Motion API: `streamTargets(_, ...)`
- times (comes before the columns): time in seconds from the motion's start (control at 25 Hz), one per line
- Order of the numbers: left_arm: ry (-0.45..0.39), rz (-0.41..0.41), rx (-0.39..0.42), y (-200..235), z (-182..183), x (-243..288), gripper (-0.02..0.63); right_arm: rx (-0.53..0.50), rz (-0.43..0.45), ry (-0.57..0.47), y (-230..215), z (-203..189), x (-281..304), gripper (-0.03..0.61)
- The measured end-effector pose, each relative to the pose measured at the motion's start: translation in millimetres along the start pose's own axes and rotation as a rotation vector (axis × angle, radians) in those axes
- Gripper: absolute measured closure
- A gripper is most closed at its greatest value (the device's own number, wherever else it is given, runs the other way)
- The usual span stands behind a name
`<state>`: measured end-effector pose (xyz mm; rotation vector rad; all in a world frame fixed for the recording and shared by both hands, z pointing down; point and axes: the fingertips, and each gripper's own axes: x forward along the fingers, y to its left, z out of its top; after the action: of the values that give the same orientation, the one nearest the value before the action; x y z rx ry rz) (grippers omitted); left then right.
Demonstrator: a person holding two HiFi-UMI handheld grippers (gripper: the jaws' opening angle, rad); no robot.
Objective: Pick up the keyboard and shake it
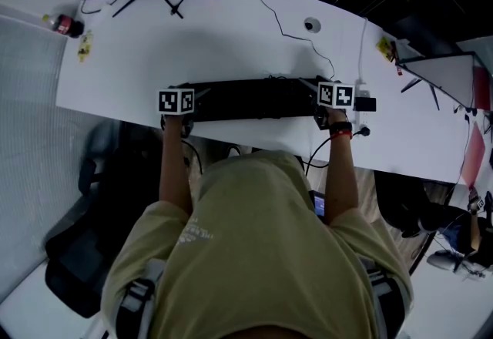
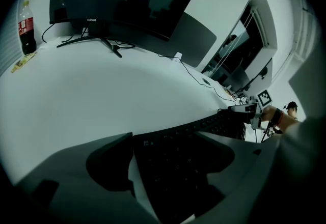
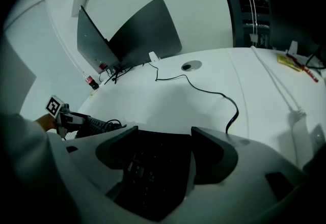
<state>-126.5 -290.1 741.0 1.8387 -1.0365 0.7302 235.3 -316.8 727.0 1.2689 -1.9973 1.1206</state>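
The black keyboard (image 1: 254, 99) lies flat along the 6 o'clock edge of the white bench (image 1: 192, 45), right in front of the person, long axis running 9 to 3 o'clock. The left tongs (image 2: 168, 156) are at its 9 o'clock end and the right tongs (image 3: 163, 150) at its 3 o'clock end, each facing along the board toward the other. Both stand wide, one jaw beside each long edge with the end of the keyboard between them, and I cannot see the pads pressing on it yet, so it looks unheld and resting on the bench. It should handle as a long, stiff, fairly light plastic slab with smooth edges that could slip in a loose pinch, and its keys will give if squeezed from above. Clamping the solid frame across its width at both ends, as the tongs are placed, looks the safest hold, since it keeps the board level and stops it twisting during a shake. A thin cable (image 1: 289, 37) trails from near the 3 o'clock end toward 12 o'clock, and it will probably tether the keyboard, so the lift and shake should stay small
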Motion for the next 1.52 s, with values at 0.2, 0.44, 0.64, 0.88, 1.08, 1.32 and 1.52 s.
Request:
streamTargets(0.2,0.007,0.002,-0.015,3.9,2.0,-2.7,0.281,0.052,-0.011,0.024,-0.3,-1.2,-0.2,0.245)
streamTargets(0.44,-0.009,0.023,-0.017,3.9,4.5,-6.5,0.288,0.092,-0.057,-0.004,2.7,4.9,-7.3,0.249)
streamTargets(0.64,-0.030,0.032,-0.010,2.4,8.2,-11.0,0.291,0.099,-0.068,-0.054,6.4,12.3,-16.8,0.250)
streamTargets(0.88,-0.075,0.055,0.025,2.5,21.6,-25.5,0.296,0.118,-0.054,-0.118,15.7,18.0,-28.2,0.253)
streamTargets(1.08,-0.138,0.084,0.074,-0.8,45.1,-39.1,0.302,0.095,-0.042,-0.204,24.7,33.3,-41.8,0.252)
streamTargets(1.32,-0.220,0.109,0.131,-4.8,77.1,-52.4,0.304,0.070,-0.015,-0.294,31.1,53.1,-52.6,0.252)
streamTargets(1.52,-0.320,0.112,0.168,-6.8,95.9,-56.2,0.305,0.034,-0.019,-0.371,32.1,66.4,-57.2,0.247)
